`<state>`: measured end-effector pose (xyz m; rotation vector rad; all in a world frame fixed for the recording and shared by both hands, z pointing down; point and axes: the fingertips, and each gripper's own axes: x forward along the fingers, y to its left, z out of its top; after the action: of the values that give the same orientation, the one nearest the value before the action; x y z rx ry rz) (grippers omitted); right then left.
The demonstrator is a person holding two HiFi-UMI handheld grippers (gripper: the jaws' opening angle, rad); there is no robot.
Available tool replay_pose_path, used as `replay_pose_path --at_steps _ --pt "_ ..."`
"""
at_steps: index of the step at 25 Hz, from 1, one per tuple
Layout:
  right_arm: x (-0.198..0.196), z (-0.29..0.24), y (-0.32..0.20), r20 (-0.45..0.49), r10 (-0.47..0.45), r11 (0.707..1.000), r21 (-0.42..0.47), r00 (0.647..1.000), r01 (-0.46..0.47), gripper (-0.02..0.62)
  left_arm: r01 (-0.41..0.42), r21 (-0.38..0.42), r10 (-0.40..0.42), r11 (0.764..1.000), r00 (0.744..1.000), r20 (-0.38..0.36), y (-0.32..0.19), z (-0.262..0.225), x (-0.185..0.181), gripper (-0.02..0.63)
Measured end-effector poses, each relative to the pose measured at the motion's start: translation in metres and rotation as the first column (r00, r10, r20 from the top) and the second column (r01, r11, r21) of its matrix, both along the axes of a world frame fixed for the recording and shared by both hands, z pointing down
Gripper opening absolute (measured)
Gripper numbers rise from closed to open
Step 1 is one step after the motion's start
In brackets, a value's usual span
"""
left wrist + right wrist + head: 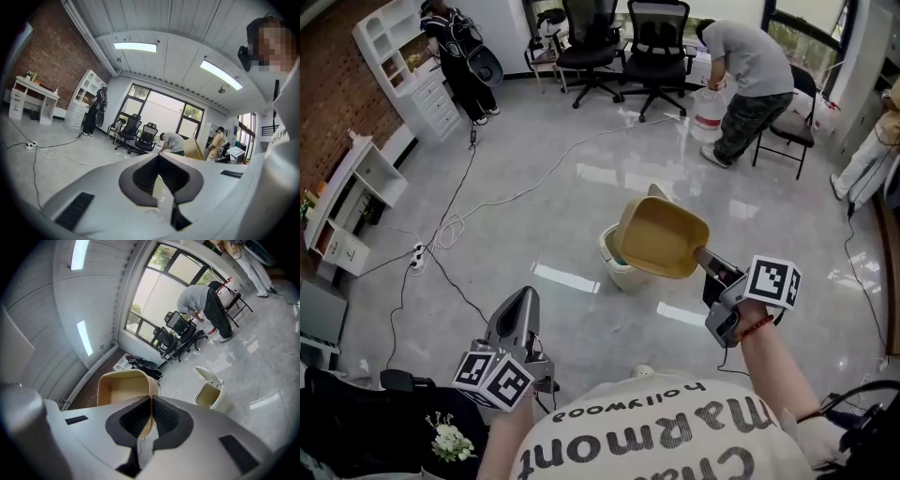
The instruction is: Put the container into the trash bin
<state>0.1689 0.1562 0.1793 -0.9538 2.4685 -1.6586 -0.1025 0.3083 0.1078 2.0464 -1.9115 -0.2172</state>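
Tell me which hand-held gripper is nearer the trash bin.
Right. The right hand-held gripper holds the container up by the trash bin; the left hand-held gripper sits farther back, to the bin's left, shut on nothing.

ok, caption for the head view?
Right gripper holds the tan container by its rim near the open trash bin; left gripper empty.

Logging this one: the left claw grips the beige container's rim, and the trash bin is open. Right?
Not quite. The right claw grips the rim of the beige container, as the right gripper view shows; the trash bin is open.
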Motion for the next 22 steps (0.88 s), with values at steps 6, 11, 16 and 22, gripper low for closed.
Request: replay_pose_path --at_steps 6,11,16,22 --pt "-0.017 0.014 -0.021 -0.017 -0.007 1.0 -0.025 1.0 0.006 0.012 -0.035 -0.008 0.035 0.999 0.999 0.018 -0.038 0.001 0.001 0.018" --pt "-0.045 0.026 -0.034 0.007 -0.009 1.0 -0.027 1.0 0.01 0.012 -0.072 -0.041 0.072 0.997 0.997 0.014 -0.069 0.009 -0.007 0.018" --pt "-0.076 0.044 -0.051 -0.027 0.052 0.997 -0.056 0.998 -0.054 0.012 -0.147 -0.084 0.149 0.986 0.989 0.019 -0.12 0.024 -0.028 0.018" --pt "-0.092 0.051 -0.084 -0.066 0.151 0.982 -0.102 0.986 -0.158 0.012 -0.254 -0.142 0.261 0.957 0.965 0.033 -0.196 0.025 -0.04 0.018"
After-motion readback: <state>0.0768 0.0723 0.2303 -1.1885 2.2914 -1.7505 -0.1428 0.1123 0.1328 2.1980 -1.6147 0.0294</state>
